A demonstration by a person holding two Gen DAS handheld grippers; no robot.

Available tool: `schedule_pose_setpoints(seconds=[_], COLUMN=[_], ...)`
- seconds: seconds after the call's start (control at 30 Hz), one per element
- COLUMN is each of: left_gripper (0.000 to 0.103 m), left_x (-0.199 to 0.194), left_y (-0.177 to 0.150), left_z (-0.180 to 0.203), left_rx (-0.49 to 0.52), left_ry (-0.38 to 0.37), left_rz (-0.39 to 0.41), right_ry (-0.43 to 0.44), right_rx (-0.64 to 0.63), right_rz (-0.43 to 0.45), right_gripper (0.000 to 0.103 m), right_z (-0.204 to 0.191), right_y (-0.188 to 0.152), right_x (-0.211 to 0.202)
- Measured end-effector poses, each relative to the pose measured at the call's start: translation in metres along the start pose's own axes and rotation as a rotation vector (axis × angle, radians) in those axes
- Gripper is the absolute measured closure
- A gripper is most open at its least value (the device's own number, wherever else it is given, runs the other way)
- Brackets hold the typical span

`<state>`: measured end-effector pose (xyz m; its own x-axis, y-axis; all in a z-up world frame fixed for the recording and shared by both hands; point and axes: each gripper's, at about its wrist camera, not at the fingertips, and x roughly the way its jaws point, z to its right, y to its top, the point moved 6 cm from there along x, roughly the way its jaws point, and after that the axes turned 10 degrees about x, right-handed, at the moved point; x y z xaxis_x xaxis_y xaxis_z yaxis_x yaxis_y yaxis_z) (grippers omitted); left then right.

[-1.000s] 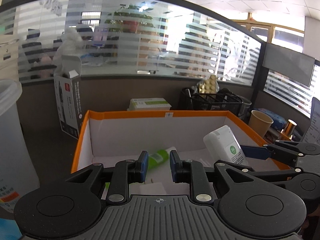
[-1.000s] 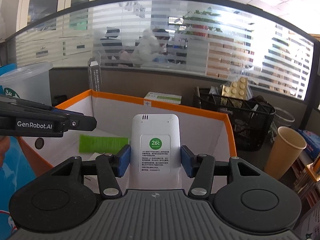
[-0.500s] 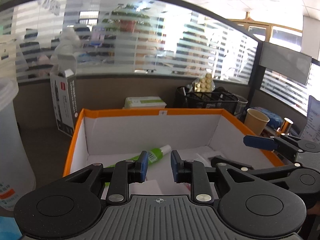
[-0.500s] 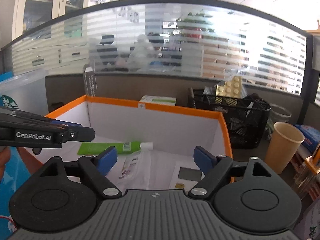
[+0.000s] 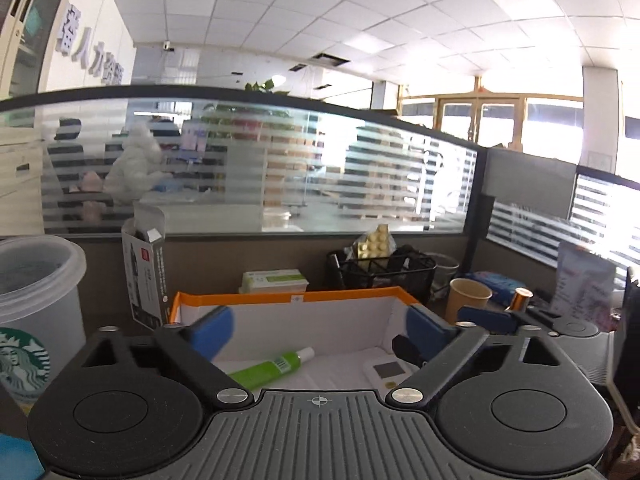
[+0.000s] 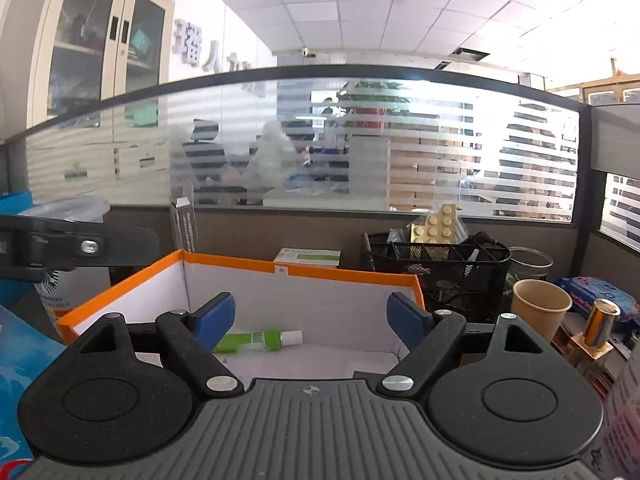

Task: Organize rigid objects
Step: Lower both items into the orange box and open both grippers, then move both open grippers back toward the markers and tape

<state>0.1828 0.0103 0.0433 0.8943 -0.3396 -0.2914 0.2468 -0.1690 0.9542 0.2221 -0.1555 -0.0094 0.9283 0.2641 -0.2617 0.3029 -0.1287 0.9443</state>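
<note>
Both grippers, left gripper (image 5: 318, 330) just sprung wide and right gripper (image 6: 310, 316) released, hover empty above the orange-rimmed box (image 5: 288, 299); a green tube (image 5: 270, 367) lies below, a glass partition (image 5: 280, 168) ahead.

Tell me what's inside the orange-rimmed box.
Inside the orange-rimmed box lie a green tube and a white device with a grey screen. The near floor is hidden behind the gripper bodies.
</note>
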Motion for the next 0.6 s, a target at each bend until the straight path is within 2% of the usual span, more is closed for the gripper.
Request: schedule_pose_setpoints(seconds=[0.1,0.23,0.33,0.4,0.6], left_gripper=[0.001,0.0,0.0,0.0,0.0], left_x=[-0.012,-0.025,-0.031,-0.033,-0.051], left_y=[0.001,-0.003,-0.009,-0.013,-0.025], left_z=[0.005,0.009,0.007,0.006,0.001], left_rx=[0.01,0.008,-0.018,-0.022,-0.018], left_ry=[0.005,0.019,0.024,0.031,0.08], left_rz=[0.004,0.009,-0.009,-0.024,-0.034], right_ry=[-0.002,-0.007,-0.014,-0.023,-0.03], right_rx=[0.004,-0.012,-0.025,-0.028,-0.075], right_rz=[0.001,0.01,0.023,0.039,0.049], right_gripper=[0.02,0.018,0.011,0.003,0.0], right_z=[-0.001,-0.004,-0.007,-0.009,-0.014], right_y=[-0.003,-0.007,-0.008,-0.008,-0.016], right_x=[-0.01,-0.026,-0.038,-0.048,-0.072])
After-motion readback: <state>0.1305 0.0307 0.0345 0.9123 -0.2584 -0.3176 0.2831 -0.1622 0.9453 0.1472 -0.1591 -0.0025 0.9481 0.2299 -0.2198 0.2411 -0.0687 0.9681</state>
